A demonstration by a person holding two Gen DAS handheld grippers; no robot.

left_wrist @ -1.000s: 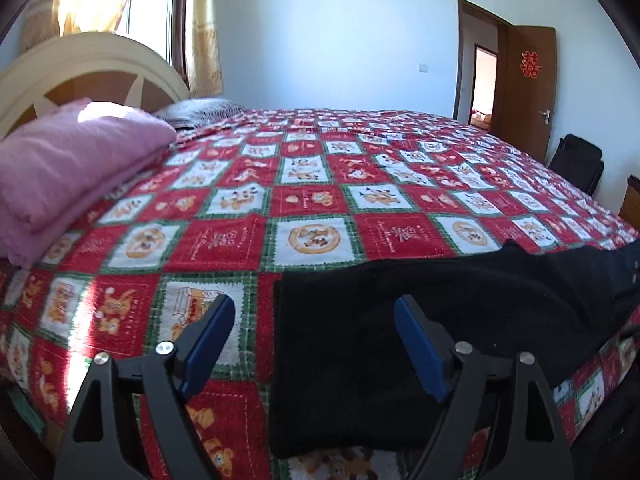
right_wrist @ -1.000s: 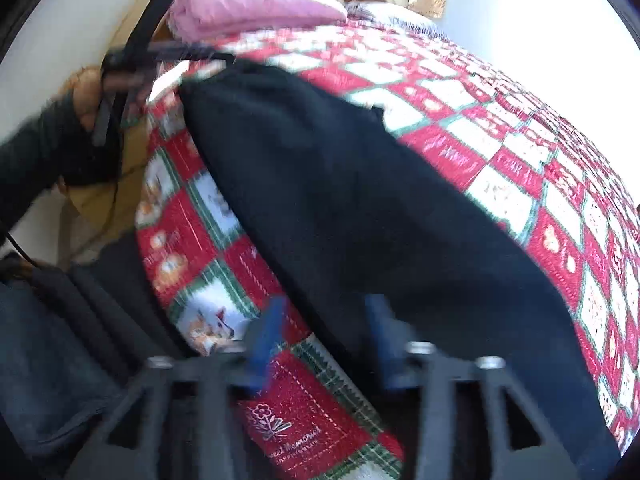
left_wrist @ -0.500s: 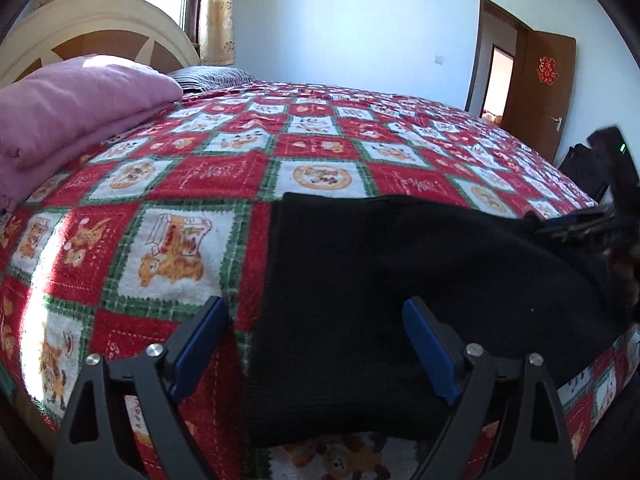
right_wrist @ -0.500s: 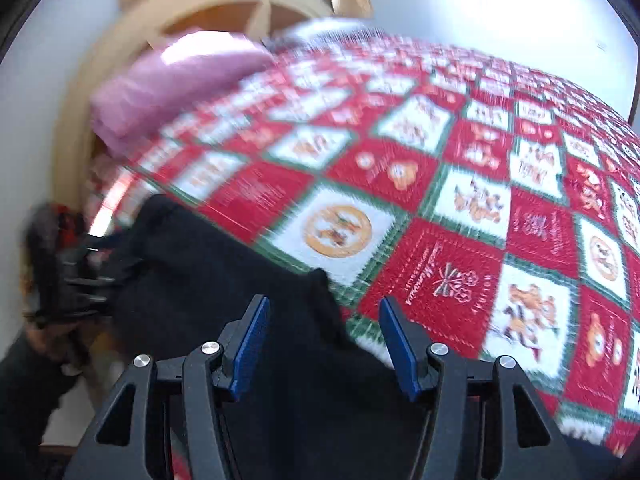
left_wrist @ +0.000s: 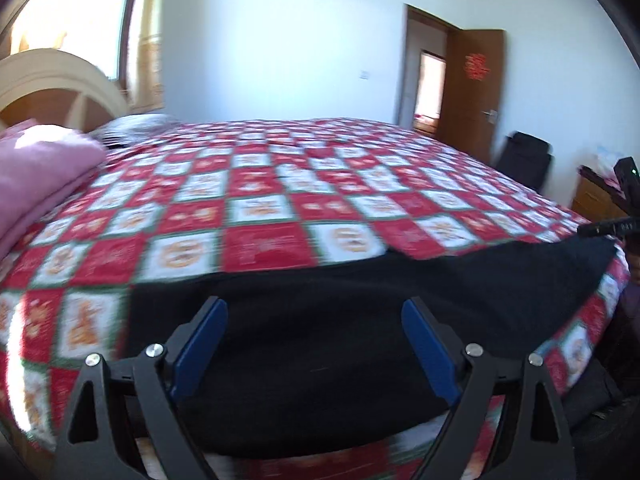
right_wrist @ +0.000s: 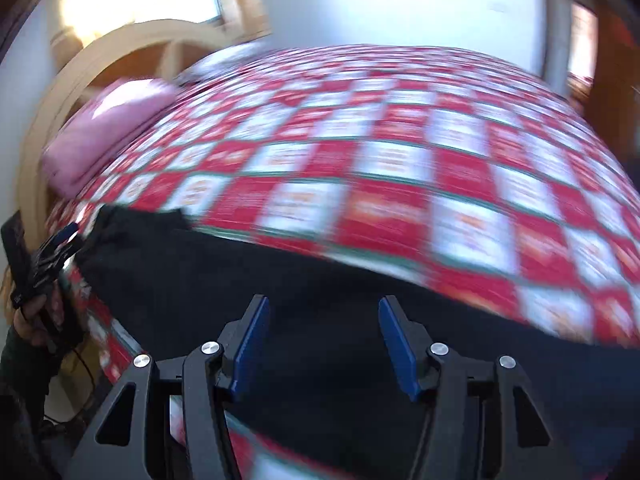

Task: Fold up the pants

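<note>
Black pants (left_wrist: 320, 340) lie flat along the near edge of the bed, over a red, white and green checked bedspread (left_wrist: 260, 216). My left gripper (left_wrist: 314, 344) is open and empty, its blue fingers spread just above the pants near their left end. My right gripper (right_wrist: 324, 344) is open and empty over the pants (right_wrist: 320, 280) further right. The right gripper also shows at the right edge of the left wrist view (left_wrist: 616, 216). The left gripper shows at the left edge of the right wrist view (right_wrist: 44, 256).
A folded pink blanket (left_wrist: 36, 172) lies at the head of the bed by the cream headboard (left_wrist: 60, 80). A grey pillow (left_wrist: 132, 128) sits behind it. A black bag (left_wrist: 524, 160) and an open wooden door (left_wrist: 472, 84) stand at the far right.
Both views have swung and lifted, with motion blur. The right gripper has moved back over the pants, facing across the bed. Both stay open.
</note>
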